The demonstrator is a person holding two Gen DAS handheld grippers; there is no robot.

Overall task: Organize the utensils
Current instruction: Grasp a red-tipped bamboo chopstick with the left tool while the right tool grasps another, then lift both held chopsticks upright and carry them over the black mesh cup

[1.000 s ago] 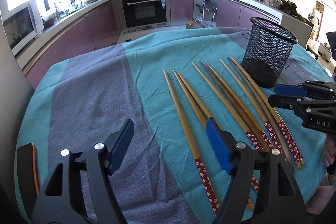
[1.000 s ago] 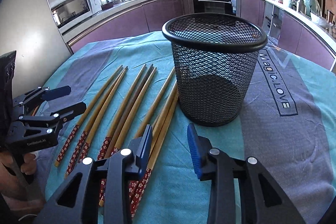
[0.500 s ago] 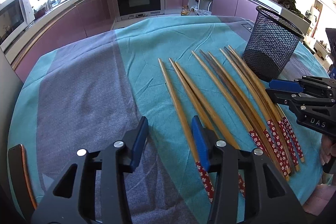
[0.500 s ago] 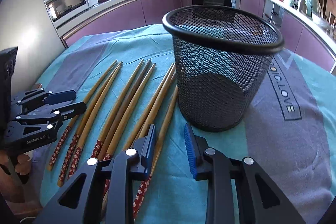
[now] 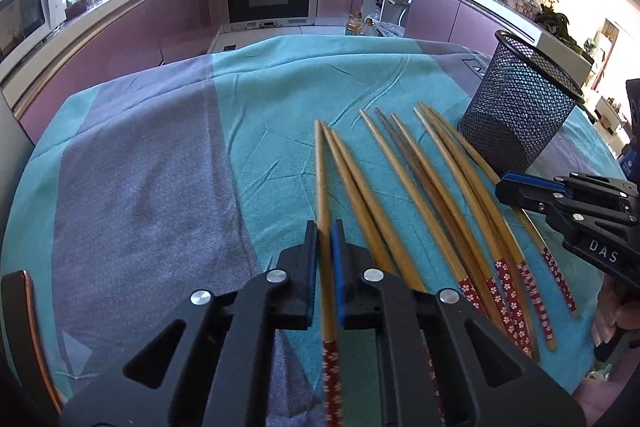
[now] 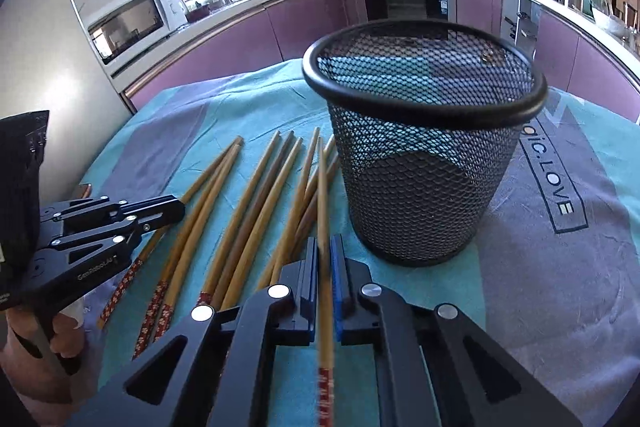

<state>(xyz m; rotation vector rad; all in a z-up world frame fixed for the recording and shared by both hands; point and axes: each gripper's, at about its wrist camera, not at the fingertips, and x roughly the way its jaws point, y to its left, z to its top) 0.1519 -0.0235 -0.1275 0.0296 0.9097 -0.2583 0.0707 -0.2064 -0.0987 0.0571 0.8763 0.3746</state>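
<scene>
With each tool clamped on one bamboo chopstick — left tool [image 5: 325, 259], right tool [image 6: 323, 267] — we see the black mesh cup [image 6: 424, 163] upper right of both, nearer our right.

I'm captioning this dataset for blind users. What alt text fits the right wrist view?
The right gripper is shut on one chopstick, pointing forward beside a black mesh cup. More chopsticks lie on the teal cloth to the left, where the left gripper grips another.

Nine chopsticks [image 5: 424, 195], one mesh basket [image 6: 424, 163]
</scene>
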